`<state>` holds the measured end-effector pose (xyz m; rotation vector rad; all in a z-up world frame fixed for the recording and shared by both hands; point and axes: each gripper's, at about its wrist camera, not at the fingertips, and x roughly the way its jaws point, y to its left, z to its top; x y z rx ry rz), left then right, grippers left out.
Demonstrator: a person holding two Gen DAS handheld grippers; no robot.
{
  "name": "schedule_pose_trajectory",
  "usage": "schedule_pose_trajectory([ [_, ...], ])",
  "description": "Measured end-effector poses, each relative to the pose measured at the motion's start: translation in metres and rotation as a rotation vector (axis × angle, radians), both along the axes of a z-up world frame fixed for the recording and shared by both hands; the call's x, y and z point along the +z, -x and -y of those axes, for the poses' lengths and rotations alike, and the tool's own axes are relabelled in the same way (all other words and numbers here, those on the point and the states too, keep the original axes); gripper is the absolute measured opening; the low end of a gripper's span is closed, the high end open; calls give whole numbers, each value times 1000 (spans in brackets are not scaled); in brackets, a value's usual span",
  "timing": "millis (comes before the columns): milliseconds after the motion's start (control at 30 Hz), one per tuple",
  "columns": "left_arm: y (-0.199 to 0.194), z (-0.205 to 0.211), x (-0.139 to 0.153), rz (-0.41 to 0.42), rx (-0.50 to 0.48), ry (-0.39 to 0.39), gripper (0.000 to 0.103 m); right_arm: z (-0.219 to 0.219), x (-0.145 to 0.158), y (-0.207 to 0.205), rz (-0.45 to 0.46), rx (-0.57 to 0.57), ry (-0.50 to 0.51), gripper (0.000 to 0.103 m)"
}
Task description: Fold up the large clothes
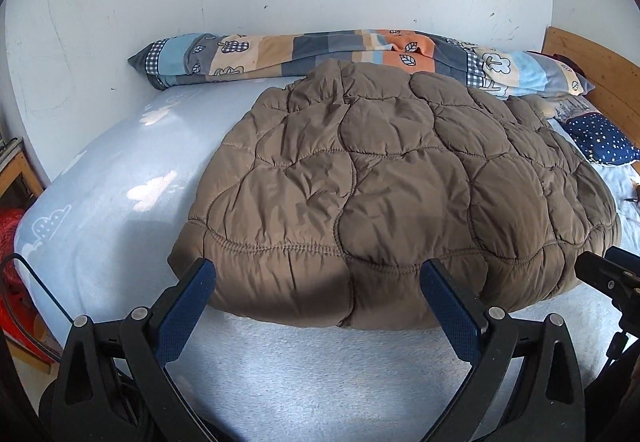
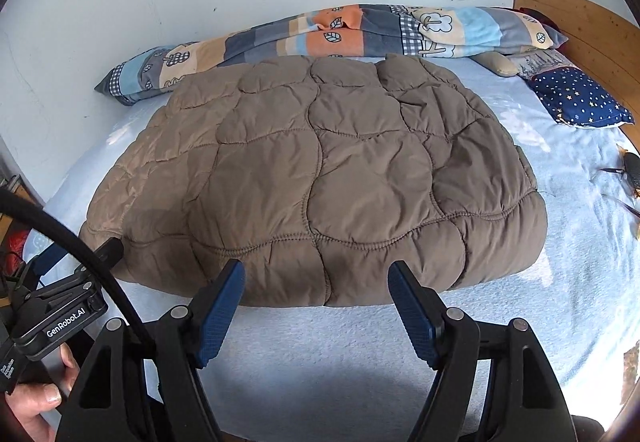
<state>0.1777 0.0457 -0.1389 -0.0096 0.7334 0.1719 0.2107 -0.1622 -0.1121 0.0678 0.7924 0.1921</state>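
While both grippers hang above the near edge of the bed (image 1: 280,382), the big brown quilted jacket (image 1: 380,186) just lies there on the light blue sheet, puffy and bunched into a rough heap, its elastic hem facing the cameras. The left gripper (image 1: 318,274) has its jaws spread wide with nothing between them, blue pads on either side of the hem, and I can't tell whether the tips touch the fabric. Same deal with the right gripper (image 2: 316,274): wide open, empty, pointed down at the hem. In the right wrist view the person's left hand (image 2: 36,398) grips the other tool's handle. Behind the jacket, a patchwork blanket (image 1: 320,50) sits rolled up against the white wall, and a starry navy pillow (image 2: 580,98) lies near the wooden headboard (image 2: 580,18).
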Motion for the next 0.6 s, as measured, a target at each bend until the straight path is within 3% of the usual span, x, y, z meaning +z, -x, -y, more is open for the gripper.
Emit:
schedule_pose_trajectory([
  [600,-3,-2,-2,-2,1,-2,102,-2,-2,-1,-8,3,9,79],
])
